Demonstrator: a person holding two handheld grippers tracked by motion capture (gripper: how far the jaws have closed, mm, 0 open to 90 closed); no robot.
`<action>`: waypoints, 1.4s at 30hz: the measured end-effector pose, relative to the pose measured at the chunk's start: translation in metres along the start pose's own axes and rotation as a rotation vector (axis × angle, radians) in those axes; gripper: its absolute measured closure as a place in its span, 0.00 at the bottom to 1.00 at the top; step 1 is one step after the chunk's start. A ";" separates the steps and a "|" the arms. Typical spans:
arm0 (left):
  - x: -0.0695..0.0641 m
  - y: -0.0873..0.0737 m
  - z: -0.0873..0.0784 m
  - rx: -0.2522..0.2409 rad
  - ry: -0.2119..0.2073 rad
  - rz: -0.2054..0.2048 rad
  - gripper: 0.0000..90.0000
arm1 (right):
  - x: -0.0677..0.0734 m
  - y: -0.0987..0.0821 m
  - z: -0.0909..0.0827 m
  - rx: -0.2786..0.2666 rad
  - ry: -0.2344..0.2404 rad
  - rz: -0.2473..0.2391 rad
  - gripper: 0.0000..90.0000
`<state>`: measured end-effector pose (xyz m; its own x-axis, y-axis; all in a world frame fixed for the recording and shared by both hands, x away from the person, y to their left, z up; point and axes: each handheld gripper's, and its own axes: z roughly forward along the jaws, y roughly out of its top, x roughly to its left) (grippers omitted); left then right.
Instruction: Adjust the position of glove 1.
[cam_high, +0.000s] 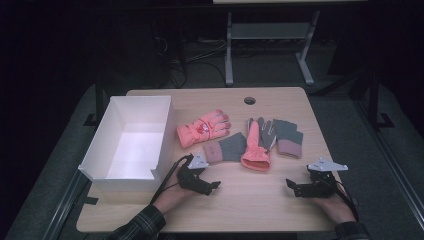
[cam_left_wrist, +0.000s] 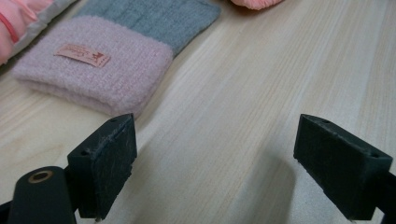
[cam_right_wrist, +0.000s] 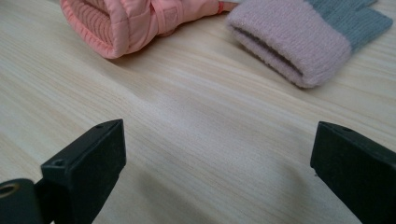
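Two pairs of gloves lie mid-table. A pink padded glove (cam_high: 202, 128) sits nearest the box, and a second pink glove (cam_high: 256, 148) lies across a grey knit glove (cam_high: 227, 148) with a mauve cuff. Another grey knit glove (cam_high: 288, 136) rests to the right. My left gripper (cam_high: 214, 188) rests low on the table in front of the mauve cuff (cam_left_wrist: 93, 65), jaws open with bare wood between them (cam_left_wrist: 219, 158). My right gripper (cam_high: 291, 187) is open too (cam_right_wrist: 217, 163), short of the pink glove's cuff (cam_right_wrist: 116, 23) and the knit cuff (cam_right_wrist: 289, 44).
An empty white box (cam_high: 100, 150) stands at the table's left side, close to my left hand. The wooden table (cam_high: 250, 210) has a cable hole (cam_high: 249, 100) near its far edge. Desk legs and cables stand on the floor beyond.
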<state>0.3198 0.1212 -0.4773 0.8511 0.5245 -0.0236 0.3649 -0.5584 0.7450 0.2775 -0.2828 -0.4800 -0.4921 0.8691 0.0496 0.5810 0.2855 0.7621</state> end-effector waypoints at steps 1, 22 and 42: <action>0.000 0.000 0.000 0.000 -0.001 0.000 0.14 | 0.000 0.000 0.000 0.001 0.001 0.002 0.03; 0.001 -0.001 -0.003 -0.056 0.000 -0.013 0.14 | -0.006 0.025 0.000 -0.054 -0.023 -0.007 0.03; 0.002 -0.001 -0.003 -0.056 -0.018 -0.022 0.14 | -0.028 0.068 0.027 0.034 -0.071 0.085 0.28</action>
<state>0.3200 0.1246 -0.4759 0.8497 0.5246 -0.0524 0.3626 -0.5094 0.7804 0.3488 -0.2767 -0.4471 -0.3942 0.9166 0.0663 0.6406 0.2223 0.7350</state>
